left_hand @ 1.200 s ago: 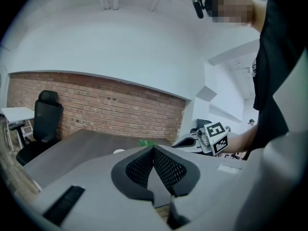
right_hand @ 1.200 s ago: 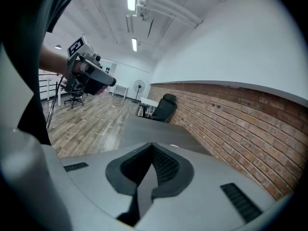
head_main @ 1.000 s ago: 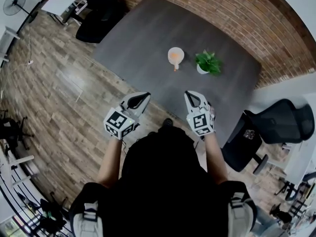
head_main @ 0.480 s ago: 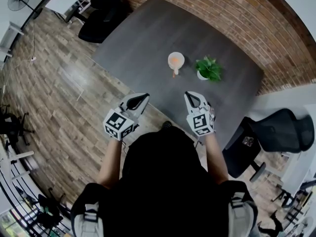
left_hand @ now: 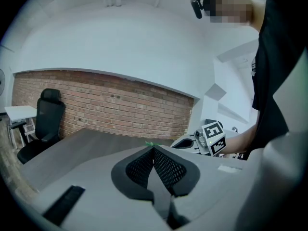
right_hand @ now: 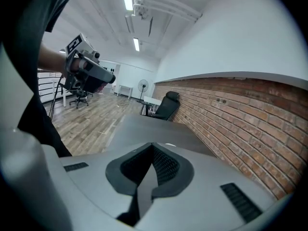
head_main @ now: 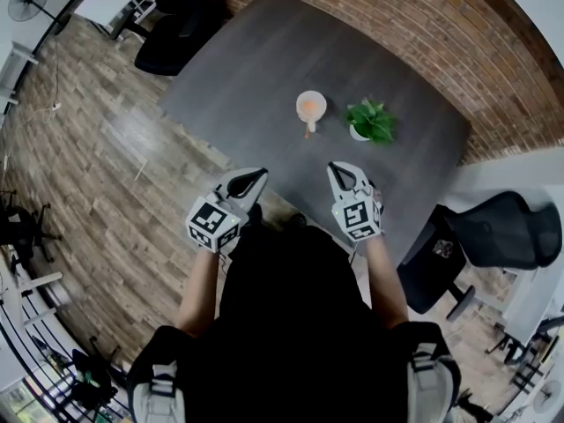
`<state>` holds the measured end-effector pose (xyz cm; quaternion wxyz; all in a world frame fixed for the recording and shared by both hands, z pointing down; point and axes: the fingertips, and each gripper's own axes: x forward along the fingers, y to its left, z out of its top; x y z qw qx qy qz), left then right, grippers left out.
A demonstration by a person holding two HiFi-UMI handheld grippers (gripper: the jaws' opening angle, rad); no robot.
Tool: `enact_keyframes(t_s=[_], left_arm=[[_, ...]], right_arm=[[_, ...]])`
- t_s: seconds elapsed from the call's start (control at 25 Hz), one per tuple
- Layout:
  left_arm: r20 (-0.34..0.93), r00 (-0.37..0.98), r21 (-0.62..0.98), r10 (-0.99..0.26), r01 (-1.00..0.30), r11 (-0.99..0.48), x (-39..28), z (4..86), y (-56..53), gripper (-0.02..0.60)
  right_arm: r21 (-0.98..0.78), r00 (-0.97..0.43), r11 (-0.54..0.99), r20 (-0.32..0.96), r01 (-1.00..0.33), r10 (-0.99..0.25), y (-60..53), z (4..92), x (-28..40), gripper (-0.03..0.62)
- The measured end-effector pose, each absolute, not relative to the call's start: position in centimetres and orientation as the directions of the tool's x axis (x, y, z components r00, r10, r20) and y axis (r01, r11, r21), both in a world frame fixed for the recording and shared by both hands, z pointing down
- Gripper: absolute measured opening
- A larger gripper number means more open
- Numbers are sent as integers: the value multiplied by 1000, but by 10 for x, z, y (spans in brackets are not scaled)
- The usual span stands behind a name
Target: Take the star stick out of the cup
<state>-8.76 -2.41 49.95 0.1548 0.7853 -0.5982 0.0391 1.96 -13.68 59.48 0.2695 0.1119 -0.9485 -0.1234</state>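
Above the near edge of the grey table [head_main: 238,69], the left gripper [head_main: 256,174] and right gripper [head_main: 337,167] hung side by side, well apart, each with its jaws pressed together on nothing. Farther in, toward the table's middle, stood the white cup [head_main: 311,106] with the orange star stick [head_main: 309,104] inside it, one end poking past the near rim. Just right of the cup was a small potted plant [head_main: 370,120].

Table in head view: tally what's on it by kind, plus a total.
cup: 1
star stick, orange, in the cup: 1
potted plant: 1
Total: 3
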Motion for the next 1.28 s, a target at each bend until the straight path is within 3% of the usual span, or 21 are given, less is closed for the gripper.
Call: enact_keyframes(t_s=[0.72,1.28], left_arm=[[230,600,190,-767,-800,-569,-154,491,-127,2],[240,759,181,-606,-648,-740,-189,503,-170,2]], right_arm=[[283,-673,847,517,-449,-529,-172,600,-14,0],[270,-582,771,527,-578,-620,-180,621,-61,2]])
